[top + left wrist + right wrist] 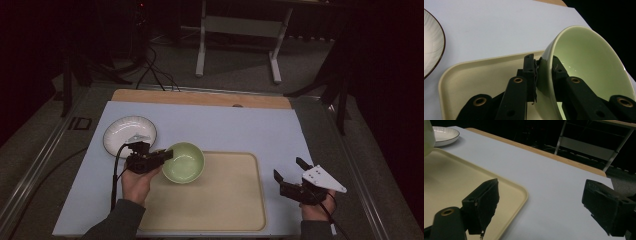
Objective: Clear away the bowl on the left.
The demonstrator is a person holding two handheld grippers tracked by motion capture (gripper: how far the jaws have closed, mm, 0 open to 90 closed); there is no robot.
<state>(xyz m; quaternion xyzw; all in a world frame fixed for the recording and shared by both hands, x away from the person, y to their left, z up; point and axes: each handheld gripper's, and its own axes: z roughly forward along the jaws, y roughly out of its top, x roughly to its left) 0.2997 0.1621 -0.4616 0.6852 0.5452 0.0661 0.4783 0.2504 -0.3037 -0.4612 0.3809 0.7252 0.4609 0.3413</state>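
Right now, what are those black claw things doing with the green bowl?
A person holds a claw in each hand. The left claw has pinched the rim of the green bowl, one jaw inside and one outside, and the bowl is tilted over the far left corner of the beige tray. The right claw waits open beside the tray, holding nothing. A white plate sits on the table nearby.

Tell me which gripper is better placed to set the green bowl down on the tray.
Left gripper: shut on the pale green ceramic bowl's rim. Right gripper hangs open beside the beige tray.
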